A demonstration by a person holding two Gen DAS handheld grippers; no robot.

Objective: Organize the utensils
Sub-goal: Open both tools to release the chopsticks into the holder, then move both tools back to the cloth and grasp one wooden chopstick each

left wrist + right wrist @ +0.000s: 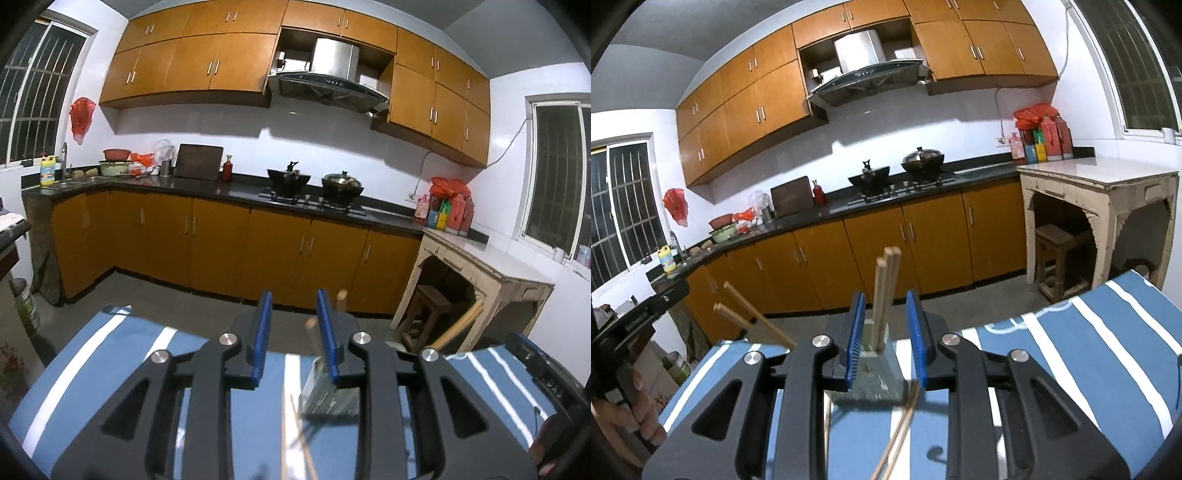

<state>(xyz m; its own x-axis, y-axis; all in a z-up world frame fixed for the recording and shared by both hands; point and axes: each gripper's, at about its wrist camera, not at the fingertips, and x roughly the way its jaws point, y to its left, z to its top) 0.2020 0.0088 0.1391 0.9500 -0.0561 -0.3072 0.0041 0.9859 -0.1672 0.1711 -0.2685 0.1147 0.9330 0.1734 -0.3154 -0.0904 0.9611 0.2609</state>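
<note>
Both the left gripper (293, 334) and right gripper (886, 338) stand parted, holding nothing. A chopstick holder (877, 363) with upright chopsticks (884, 291) sits between the right jaws on the striped cloth (1089, 354); beyond its edge, bare floor (177, 299) and kitchen cabinets (221, 240).

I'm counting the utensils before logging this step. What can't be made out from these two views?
- Holder, right wrist view: its base sits behind the right gripper, and its label is too small to read.
- Loose chopsticks, right wrist view: the ends are cut off by the bottom edge.
- Holder, left wrist view: partly behind one blue finger of the left gripper, so the chopstick count is unclear.
- Wooden handle, left wrist view: blurred, kind unclear.
</note>
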